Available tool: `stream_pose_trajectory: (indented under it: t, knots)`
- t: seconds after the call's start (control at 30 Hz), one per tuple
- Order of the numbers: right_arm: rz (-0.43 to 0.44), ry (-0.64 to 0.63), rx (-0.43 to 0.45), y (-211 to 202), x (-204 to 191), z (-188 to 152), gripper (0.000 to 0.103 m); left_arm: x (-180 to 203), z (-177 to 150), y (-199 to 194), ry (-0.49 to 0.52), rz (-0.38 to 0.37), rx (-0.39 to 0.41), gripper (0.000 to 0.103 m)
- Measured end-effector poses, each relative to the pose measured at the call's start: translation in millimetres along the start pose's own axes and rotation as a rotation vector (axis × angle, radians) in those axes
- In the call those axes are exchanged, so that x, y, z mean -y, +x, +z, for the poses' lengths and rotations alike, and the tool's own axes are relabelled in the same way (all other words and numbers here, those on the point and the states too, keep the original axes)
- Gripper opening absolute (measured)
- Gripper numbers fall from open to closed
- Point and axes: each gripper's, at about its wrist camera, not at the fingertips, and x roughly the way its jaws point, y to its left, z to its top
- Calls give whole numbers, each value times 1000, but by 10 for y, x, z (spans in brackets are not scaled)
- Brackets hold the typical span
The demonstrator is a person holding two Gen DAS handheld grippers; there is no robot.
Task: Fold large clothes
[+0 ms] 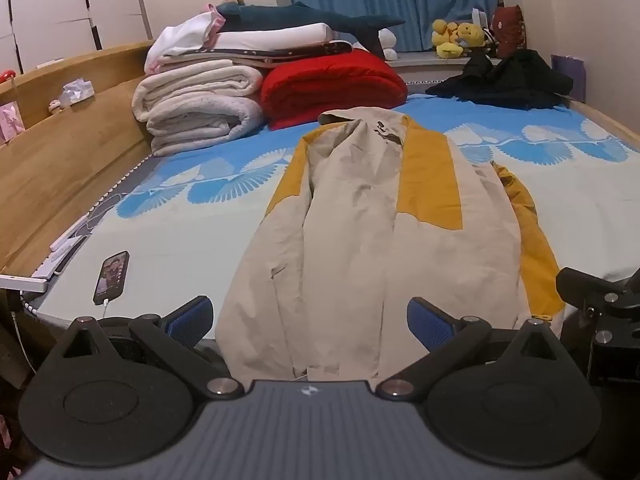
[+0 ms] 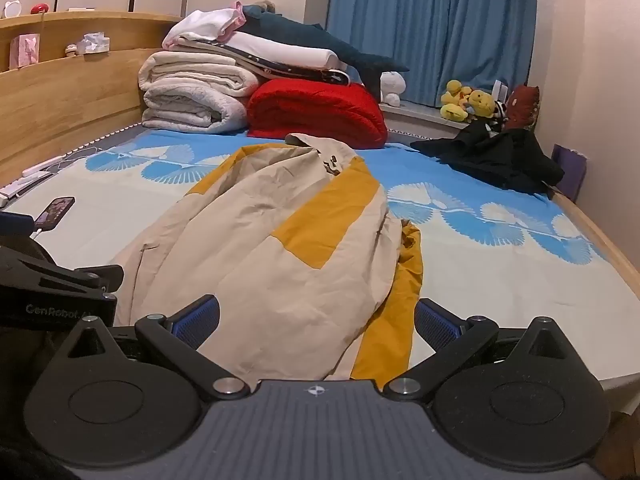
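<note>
Between both grippers' spread fingers (image 1: 192, 318) lies the jacket (image 1: 360, 240).

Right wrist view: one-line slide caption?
Open right tongs at the hem of a beige-and-yellow jacket lying on the bed.

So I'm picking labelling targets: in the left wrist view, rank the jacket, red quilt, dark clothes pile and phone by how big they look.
1. Jacket, though nearest the camera.
2. Red quilt.
3. Dark clothes pile, farther away, so unsure against the quilt.
4. Phone.
</note>
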Motion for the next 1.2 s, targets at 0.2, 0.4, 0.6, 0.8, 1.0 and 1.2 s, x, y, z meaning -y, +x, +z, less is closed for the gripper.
stream_pose_trajectory:
  t: [0.2, 0.4, 0.6, 0.8, 1.0, 1.2]
  knots:
    - [-12, -13, -1, -9, -2, -13, 102, 7, -4, -3, 1, -7, 1, 103]
    - [-9, -5, 4, -34, 12, 22, 102, 57, -14, -49, -3, -18, 5, 103]
    - [-12, -2, 4, -36, 13, 7, 102, 31, 7, -46, -1, -28, 6, 103]
    - [-14, -2, 6, -60, 21, 11, 102, 25, -2, -49, 1, -31, 13, 103]
    - [-16, -2, 7, -68, 13, 18, 102, 37, -3, -52, 2, -31, 15, 103]
    - [-16, -1, 1, -68, 8, 19, 102, 39, -6, -51, 1, -31, 15, 103]
